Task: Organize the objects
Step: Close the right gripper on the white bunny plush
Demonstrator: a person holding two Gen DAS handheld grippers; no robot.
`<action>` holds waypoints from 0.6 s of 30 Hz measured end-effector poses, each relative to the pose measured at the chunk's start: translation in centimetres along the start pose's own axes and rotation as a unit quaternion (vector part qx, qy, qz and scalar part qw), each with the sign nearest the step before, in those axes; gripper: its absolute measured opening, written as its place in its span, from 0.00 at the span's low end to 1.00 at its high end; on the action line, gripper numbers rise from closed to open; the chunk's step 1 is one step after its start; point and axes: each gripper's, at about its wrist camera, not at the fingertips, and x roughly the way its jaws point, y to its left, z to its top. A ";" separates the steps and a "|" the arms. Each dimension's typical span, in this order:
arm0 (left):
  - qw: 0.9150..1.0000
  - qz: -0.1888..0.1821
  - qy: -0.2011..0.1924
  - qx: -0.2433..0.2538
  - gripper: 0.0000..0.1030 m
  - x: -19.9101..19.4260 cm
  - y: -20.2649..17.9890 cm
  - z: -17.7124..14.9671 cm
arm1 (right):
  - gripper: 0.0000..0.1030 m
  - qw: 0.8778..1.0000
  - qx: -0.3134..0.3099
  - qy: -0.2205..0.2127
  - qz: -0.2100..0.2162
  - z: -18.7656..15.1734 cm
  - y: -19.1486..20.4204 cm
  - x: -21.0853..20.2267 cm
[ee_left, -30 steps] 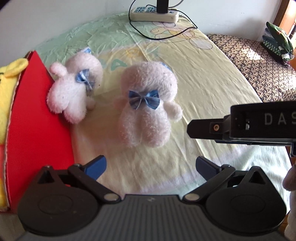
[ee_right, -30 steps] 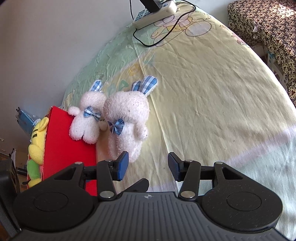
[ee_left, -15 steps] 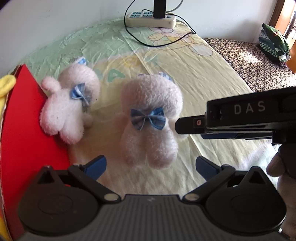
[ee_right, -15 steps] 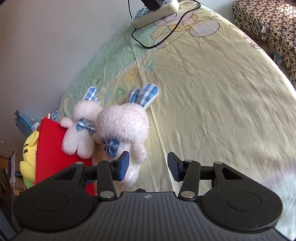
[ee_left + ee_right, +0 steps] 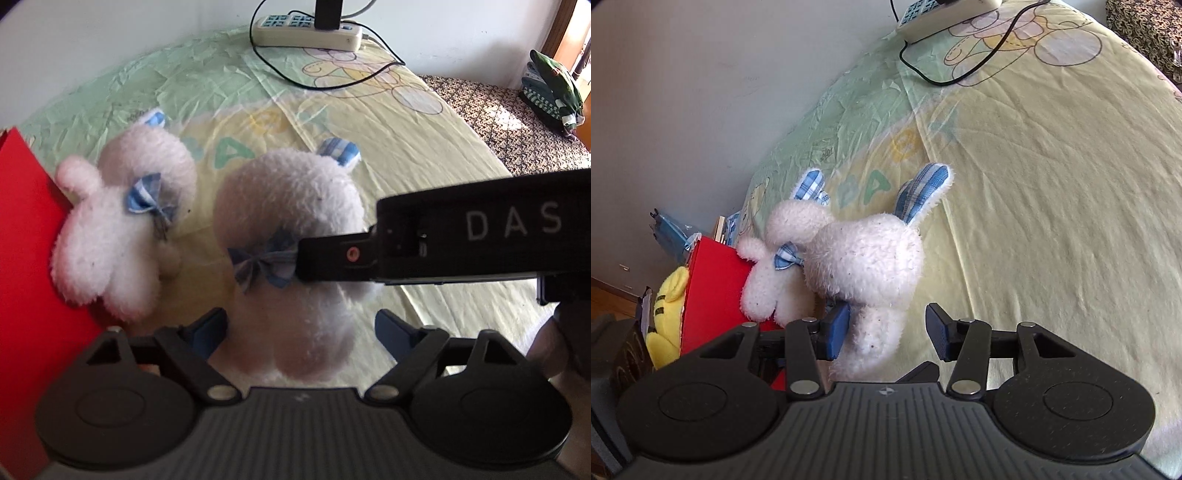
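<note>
Two white plush bunnies with blue checked bows and ears lie on the yellow-green bedsheet. The nearer bunny (image 5: 295, 221) (image 5: 866, 258) has its legs between the wide-open jaws of my left gripper (image 5: 301, 330). My right gripper (image 5: 886, 330) is also open, and one of the bunny's limbs sits between its fingers; its body crosses the left wrist view from the right, over the bunny's bow. The second bunny (image 5: 122, 229) (image 5: 775, 266) leans against a red box (image 5: 26, 258) (image 5: 713, 291) at the left.
A yellow plush toy (image 5: 666, 317) sits in the red box. A white power strip (image 5: 306, 31) with a black cable (image 5: 332, 83) lies at the far end of the bed. A patterned brown bed (image 5: 517, 122) with folded green clothes (image 5: 552, 92) is at right.
Both grippers have moved forward onto the nearer bunny. Its legs now lie between the left jaws, and the right gripper has come in over its bow. Both jaws stayed open.
</note>
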 end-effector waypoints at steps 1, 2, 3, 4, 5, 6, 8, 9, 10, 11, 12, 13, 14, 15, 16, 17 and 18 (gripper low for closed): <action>1.000 0.005 -0.002 0.002 0.81 0.0 -0.1 0.0 | 0.48 1.000 0.001 0.001 0.004 0.0 0.0 0.1; 1.000 0.008 -0.002 0.005 0.79 0.1 -0.2 0.1 | 0.47 1.000 0.005 0.002 0.010 0.0 -0.1 0.2; 1.000 0.009 -0.003 0.009 0.78 0.0 -0.3 0.1 | 0.43 1.000 0.010 0.004 0.017 0.1 -0.2 0.3; 1.000 0.009 -0.004 0.011 0.76 -0.1 -0.4 0.1 | 0.36 0.999 0.015 0.007 0.028 0.1 -0.3 0.4; 1.000 0.010 -0.005 0.011 0.75 -0.2 -0.4 0.1 | 0.33 0.999 0.020 0.010 0.037 0.0 -0.4 0.5; 1.000 0.011 -0.005 0.011 0.74 -0.2 -0.4 0.2 | 0.31 0.999 0.023 0.010 0.038 0.0 -0.4 0.4; 1.000 0.014 -0.007 0.009 0.69 -0.3 -0.4 0.2 | 0.30 0.999 0.021 0.010 0.037 -0.1 -0.3 0.3; 1.000 0.016 -0.008 0.008 0.68 -0.4 -0.4 0.2 | 0.28 0.999 0.020 0.010 0.036 -0.1 -0.3 0.2; 1.000 0.017 -0.008 0.008 0.65 -0.5 -0.4 0.2 | 0.28 0.999 0.019 0.011 0.036 -0.2 -0.2 0.1; 1.000 0.018 -0.008 0.009 0.64 -0.6 -0.4 0.1 | 0.28 0.999 0.017 0.011 0.036 -0.3 -0.2 0.1; 1.000 0.018 -0.009 0.008 0.63 -0.7 -0.4 0.1 | 0.27 0.999 0.015 0.012 0.036 -0.4 -0.1 0.0; 1.000 0.017 -0.008 0.008 0.63 -0.8 -0.5 0.1 | 0.27 0.999 0.013 0.012 0.036 -0.5 -0.1 -0.2; 1.000 0.013 -0.008 0.007 0.63 -0.9 -0.5 0.1 | 0.27 0.999 0.012 0.011 0.035 -0.6 0.0 -0.4; 1.000 0.009 -0.006 0.006 0.63 -1.1 -0.6 0.0 | 0.27 0.999 0.011 0.010 0.035 -0.8 0.0 -0.6; 1.000 0.005 -0.005 0.006 0.63 -1.3 -0.7 -0.1 | 0.27 0.999 0.011 0.008 0.034 -0.9 -0.1 -0.8; 1.000 0.000 -0.004 0.006 0.63 -1.4 -0.8 -0.2 | 0.27 0.999 0.012 0.007 0.034 -1.0 -0.1 -1.1; 1.000 -0.003 -0.005 0.006 0.63 -1.7 -1.0 -0.3 | 0.27 0.999 0.013 0.005 0.034 -1.2 -0.2 -1.4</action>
